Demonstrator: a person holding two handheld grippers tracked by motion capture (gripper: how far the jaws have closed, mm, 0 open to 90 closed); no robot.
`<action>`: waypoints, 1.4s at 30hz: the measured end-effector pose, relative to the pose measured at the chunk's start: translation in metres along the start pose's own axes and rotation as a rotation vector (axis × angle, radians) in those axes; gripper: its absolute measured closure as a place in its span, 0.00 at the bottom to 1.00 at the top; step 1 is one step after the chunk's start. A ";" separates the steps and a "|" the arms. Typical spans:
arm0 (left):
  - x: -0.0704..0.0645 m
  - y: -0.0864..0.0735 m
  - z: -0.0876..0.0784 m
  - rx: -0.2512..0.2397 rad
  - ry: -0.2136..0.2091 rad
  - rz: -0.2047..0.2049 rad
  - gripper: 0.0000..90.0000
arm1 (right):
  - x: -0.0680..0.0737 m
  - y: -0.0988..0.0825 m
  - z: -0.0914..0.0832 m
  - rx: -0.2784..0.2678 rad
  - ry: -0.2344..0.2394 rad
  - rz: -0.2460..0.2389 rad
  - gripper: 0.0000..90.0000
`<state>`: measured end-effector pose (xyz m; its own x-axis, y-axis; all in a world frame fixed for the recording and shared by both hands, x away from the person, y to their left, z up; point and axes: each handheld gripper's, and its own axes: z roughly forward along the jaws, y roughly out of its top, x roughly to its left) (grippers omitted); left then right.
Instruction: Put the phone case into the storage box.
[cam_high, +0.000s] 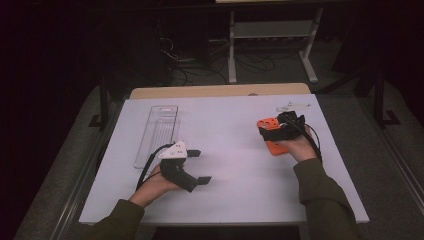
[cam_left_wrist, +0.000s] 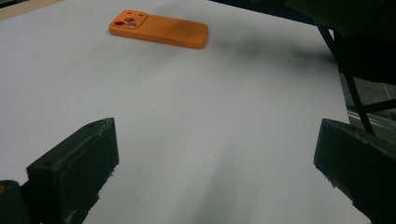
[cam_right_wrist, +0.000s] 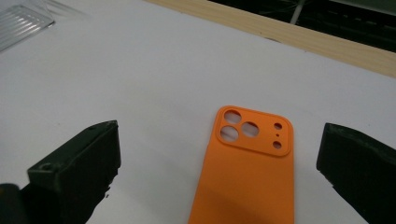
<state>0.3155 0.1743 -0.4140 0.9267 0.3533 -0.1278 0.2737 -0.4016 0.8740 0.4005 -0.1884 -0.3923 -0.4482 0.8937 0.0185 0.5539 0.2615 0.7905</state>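
Both sleeves (cam_high: 320, 192) were olive-green. Left gripper (cam_high: 199, 166): black body, chunky matte-black jaws, pale three-cornered top plate, black trailing cable. Right gripper (cam_high: 274, 131): black body, similar pale plate, black cable.

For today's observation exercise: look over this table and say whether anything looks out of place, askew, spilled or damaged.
Nothing stands out. The orange phone case lies flat and whole on the white table, between the open jaws of the right tongs. The clear tray lies flat near the table's far left. The left tongs are open over bare table. No spills.
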 end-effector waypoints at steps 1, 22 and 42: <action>0.000 0.000 0.000 -0.001 0.000 0.000 0.00 | -0.001 -0.001 0.001 -0.002 0.001 -0.003 0.00; 0.001 0.000 -0.001 -0.003 -0.003 -0.002 0.00 | -0.013 -0.009 0.004 0.057 -0.043 0.049 0.00; 0.001 0.000 -0.001 -0.004 -0.005 -0.004 0.00 | -0.014 -0.020 0.023 0.148 -0.061 0.057 0.00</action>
<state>0.3159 0.1751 -0.4137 0.9269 0.3509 -0.1333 0.2761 -0.3970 0.8753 0.4113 -0.1975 -0.4225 -0.3721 0.9280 0.0194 0.6764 0.2567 0.6904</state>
